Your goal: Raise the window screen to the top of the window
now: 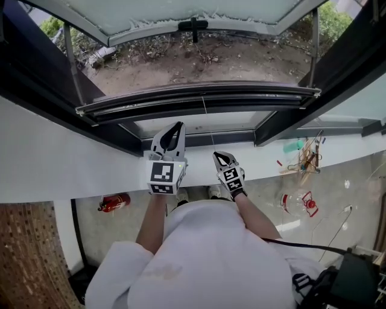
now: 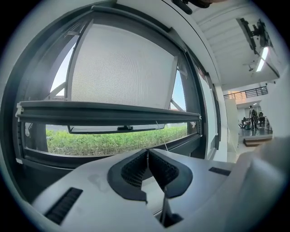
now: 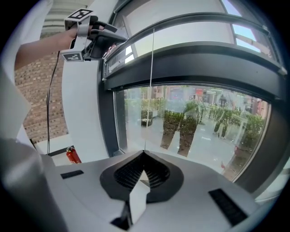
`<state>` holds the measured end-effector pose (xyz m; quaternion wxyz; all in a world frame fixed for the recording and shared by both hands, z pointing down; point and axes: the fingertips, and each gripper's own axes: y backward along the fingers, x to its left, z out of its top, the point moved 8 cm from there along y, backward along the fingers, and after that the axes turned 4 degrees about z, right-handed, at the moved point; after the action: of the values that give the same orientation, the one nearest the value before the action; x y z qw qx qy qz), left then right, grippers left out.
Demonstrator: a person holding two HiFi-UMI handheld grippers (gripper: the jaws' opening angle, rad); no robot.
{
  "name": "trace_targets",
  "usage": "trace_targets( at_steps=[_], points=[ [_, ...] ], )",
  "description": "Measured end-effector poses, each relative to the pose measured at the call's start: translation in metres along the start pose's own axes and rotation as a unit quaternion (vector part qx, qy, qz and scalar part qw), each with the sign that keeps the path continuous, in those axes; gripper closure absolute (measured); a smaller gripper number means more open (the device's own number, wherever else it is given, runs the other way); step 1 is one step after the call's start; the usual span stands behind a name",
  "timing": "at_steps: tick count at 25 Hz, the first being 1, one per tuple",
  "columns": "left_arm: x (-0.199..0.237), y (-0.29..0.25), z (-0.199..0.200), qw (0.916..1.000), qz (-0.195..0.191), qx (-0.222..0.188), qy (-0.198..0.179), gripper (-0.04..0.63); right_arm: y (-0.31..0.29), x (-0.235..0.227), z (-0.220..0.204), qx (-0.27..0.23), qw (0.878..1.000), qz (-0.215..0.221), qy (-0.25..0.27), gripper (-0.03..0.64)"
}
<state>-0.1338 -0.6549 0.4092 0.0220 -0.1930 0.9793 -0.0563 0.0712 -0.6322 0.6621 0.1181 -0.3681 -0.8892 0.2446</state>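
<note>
The window screen's dark bottom bar (image 1: 199, 96) runs across the window opening, also seen in the left gripper view (image 2: 108, 111) and the right gripper view (image 3: 204, 59). A thin pull cord (image 3: 151, 90) hangs from the bar down to my right gripper (image 3: 144, 153), which is shut on the cord's lower end. In the head view the right gripper (image 1: 222, 157) sits just below the cord (image 1: 208, 124), over the white sill. My left gripper (image 1: 175, 130) (image 2: 147, 152) is shut with nothing in it, its tips pointing at the window frame under the bar.
The white sill (image 1: 60, 163) spans the view. Outside, the open sash (image 1: 120, 18) with its black handle (image 1: 193, 25) tilts outward. A red fire extinguisher (image 1: 113, 203) lies on the floor at left, and small clutter (image 1: 304, 158) sits at right.
</note>
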Motion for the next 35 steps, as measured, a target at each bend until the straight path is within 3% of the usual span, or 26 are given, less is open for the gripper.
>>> trace_targets(
  at_steps=[17,23,35],
  points=[
    [0.007,0.013,-0.004,0.9997,0.024,0.007,0.007,0.583,0.002,0.006,0.066,-0.096,0.995,0.006,0.008,0.615],
    [0.007,0.016,-0.007,0.9996,0.025,0.007,0.010,0.583,0.007,0.007,0.082,-0.112,0.993,-0.003,0.028,0.615],
    [0.004,0.014,0.000,0.9994,0.022,-0.013,0.025,0.583,0.015,0.008,0.094,-0.128,0.991,-0.015,0.022,0.615]
  ],
)
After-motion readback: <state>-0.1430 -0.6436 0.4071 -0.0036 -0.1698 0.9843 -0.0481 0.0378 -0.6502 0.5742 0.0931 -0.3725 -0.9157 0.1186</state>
